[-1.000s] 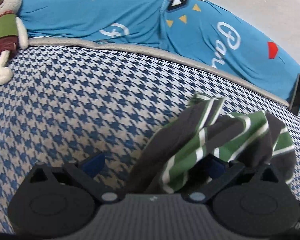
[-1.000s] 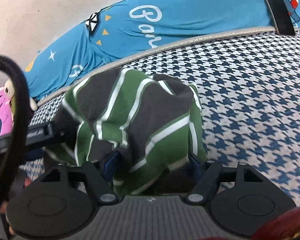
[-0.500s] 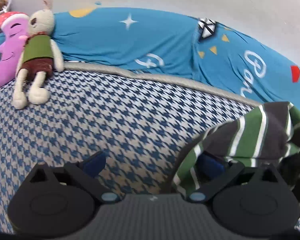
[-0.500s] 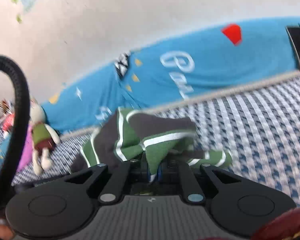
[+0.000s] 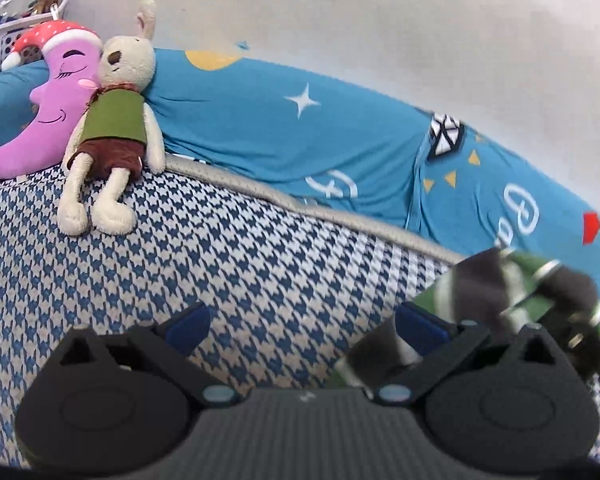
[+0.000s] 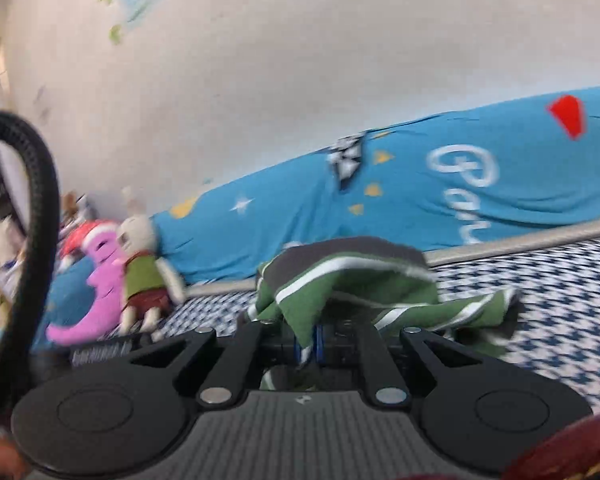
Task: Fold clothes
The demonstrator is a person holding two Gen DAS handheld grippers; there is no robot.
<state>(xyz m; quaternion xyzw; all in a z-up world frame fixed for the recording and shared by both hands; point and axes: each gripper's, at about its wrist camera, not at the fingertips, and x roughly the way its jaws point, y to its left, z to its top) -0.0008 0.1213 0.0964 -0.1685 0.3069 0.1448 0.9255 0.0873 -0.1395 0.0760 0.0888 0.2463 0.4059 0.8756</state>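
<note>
A green, dark grey and white striped garment [image 6: 352, 280] hangs lifted above the houndstooth bed cover [image 6: 560, 304]. My right gripper [image 6: 308, 340] is shut on a fold of it, blue pads pressed together on the cloth. In the left wrist view the same striped garment [image 5: 496, 284] is blurred at the right, above and beside the right finger. My left gripper [image 5: 300, 324] is open with wide-set blue pads and only the bed cover [image 5: 220, 264] between them.
A beige stuffed rabbit [image 5: 116, 120] and a purple moon pillow [image 5: 48, 108] lie at the bed's far left. Blue printed bedding [image 5: 340, 140] runs along the white wall. A white basket [image 5: 4, 40] sits behind the toys. A black cable [image 6: 40, 184] loops at left.
The right gripper closed on the striped garment and lifted it off the bed. The left gripper stayed open and swung away to the left, so the garment slid to its right edge.
</note>
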